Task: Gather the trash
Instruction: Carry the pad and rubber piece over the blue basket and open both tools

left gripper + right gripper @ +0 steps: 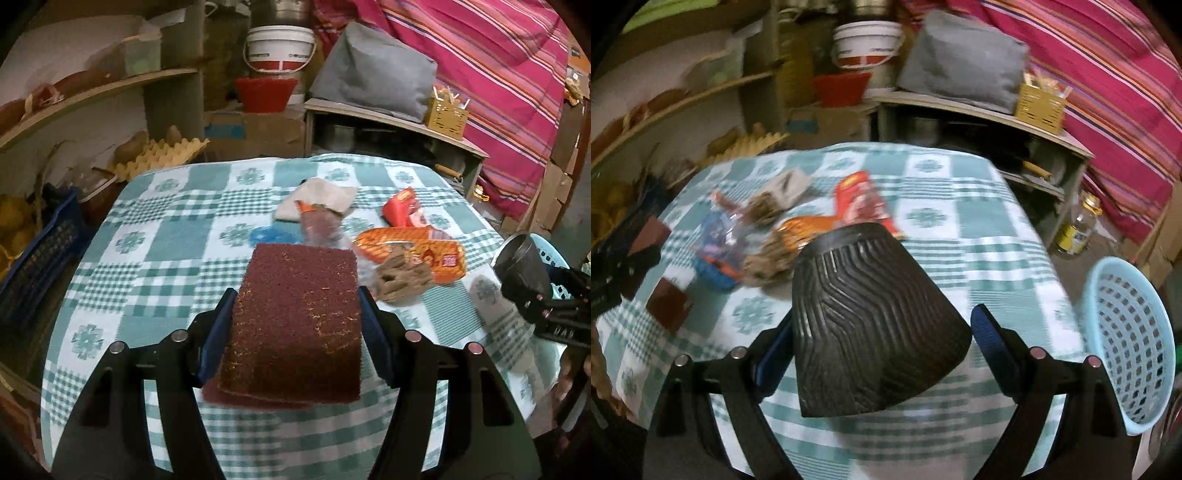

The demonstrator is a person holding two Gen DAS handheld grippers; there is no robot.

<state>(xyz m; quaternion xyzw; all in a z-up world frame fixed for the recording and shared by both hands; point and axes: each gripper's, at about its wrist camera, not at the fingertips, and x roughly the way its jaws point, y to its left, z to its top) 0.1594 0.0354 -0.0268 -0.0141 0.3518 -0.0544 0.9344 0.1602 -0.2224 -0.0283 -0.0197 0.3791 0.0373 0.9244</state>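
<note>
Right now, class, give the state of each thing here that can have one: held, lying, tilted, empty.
Dark red scouring pad: clamped in the left gripper, off the table.
Black ribbed cup: tilted, held by the right gripper.
Light blue plastic basket: no trash visible inside.
Orange foil wrapper: lying on the checked tablecloth.
Red packet: crumpled, uncollected.

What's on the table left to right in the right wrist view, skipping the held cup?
Dark red scouring pad → clear plastic wrapper with blue print → crumpled brown cardboard piece → red snack packet → light blue perforated plastic basket off the table edge.
</note>
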